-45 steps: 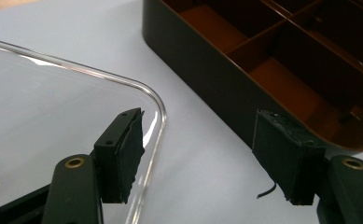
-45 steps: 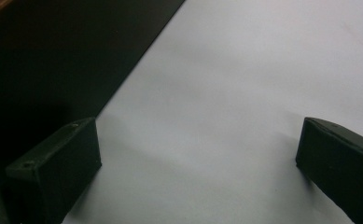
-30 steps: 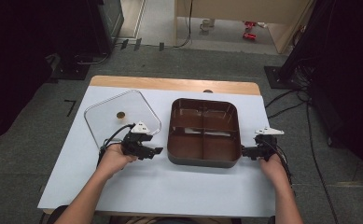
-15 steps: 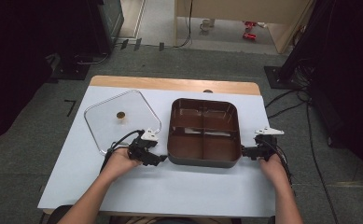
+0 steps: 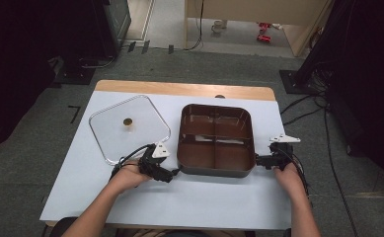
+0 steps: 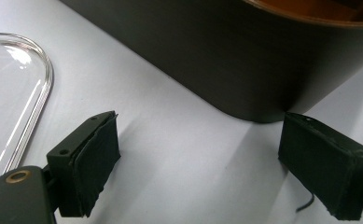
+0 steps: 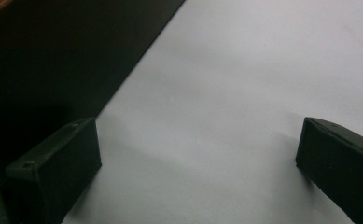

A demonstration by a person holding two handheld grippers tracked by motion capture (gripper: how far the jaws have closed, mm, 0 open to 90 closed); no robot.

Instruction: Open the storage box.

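**Divided tray flanked by two open grippers**

The brown divided tray (image 5: 216,168) sits near the front edge of the white table (image 5: 189,202), and a gripper waits low at each of its near corners. The left gripper (image 5: 169,174) has just been opening its jaws — in its own view they stand spread, nothing between them, the tray's rounded corner (image 6: 258,93) just ahead. The right gripper (image 5: 259,160) is spread too, empty, its jaws beside the tray's dark side wall (image 7: 53,56).

To lift well, I'd say each gripper should take the wall squarely, one jaw inside the rim and one outside, both at matching heights — then close together so the tray rises level.

Farther back on the left, the clear lid (image 5: 129,129) lies flat, its small knob (image 5: 128,121) up, apart from the tray.
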